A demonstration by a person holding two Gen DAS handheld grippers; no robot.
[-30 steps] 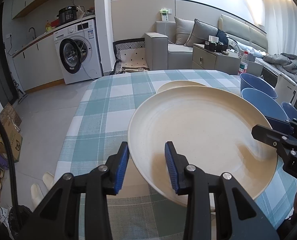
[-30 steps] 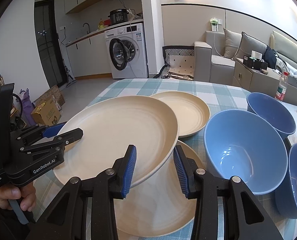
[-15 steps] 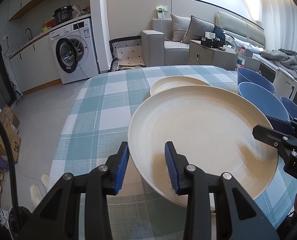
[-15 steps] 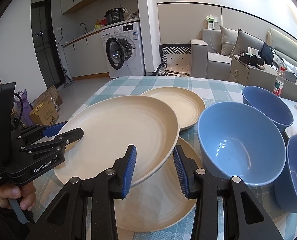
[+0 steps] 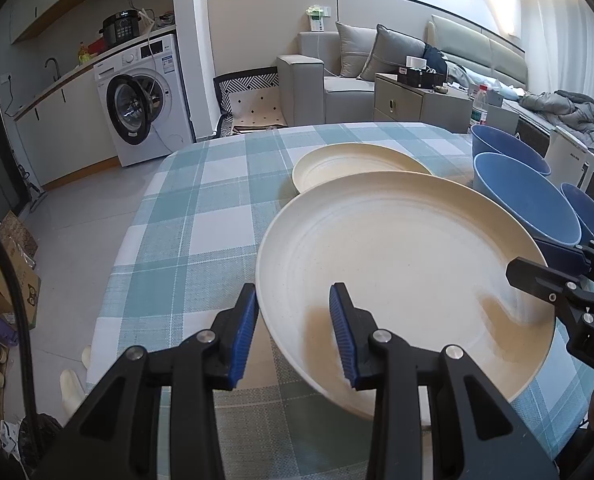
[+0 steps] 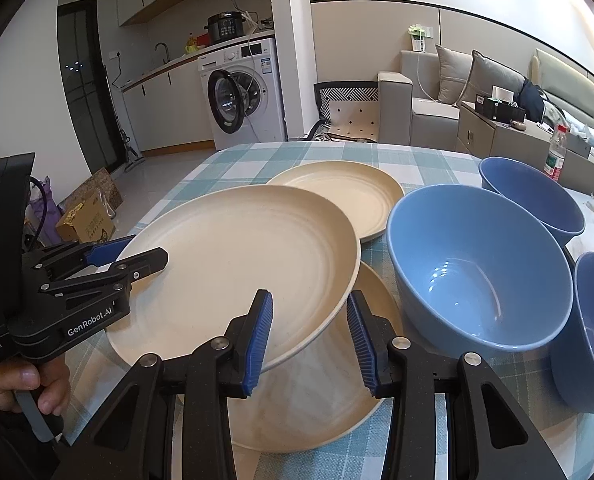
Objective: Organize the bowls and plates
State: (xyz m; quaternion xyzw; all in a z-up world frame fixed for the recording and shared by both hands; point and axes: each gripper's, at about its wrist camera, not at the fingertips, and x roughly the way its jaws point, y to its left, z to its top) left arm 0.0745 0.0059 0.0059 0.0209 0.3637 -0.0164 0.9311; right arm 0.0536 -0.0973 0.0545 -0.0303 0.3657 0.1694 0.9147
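A large cream plate (image 5: 397,264) (image 6: 237,264) hangs tilted above the table, held at two sides of its rim. My left gripper (image 5: 295,328) (image 6: 137,258) is shut on the near left rim. My right gripper (image 6: 309,340) (image 5: 537,264) is shut on the right rim. Directly below lies a second large cream plate (image 6: 317,400) on the cloth. Behind them rests a smaller cream plate (image 5: 357,164) (image 6: 345,192). Three blue bowls stand to the right: a big one (image 6: 477,268), one behind it (image 6: 533,196) and one at the right edge (image 6: 593,320).
The table (image 5: 201,216) wears a teal check cloth; its left edge drops to a tiled floor. A water bottle (image 6: 555,154) stands beyond the bowls and a white appliance (image 5: 569,160) sits far right. A washing machine (image 5: 137,108) and a sofa (image 5: 337,84) lie well behind.
Both grips on the large plate are unchanged. In the right wrist view the bowls and the plate on the table have drifted slightly up and left.
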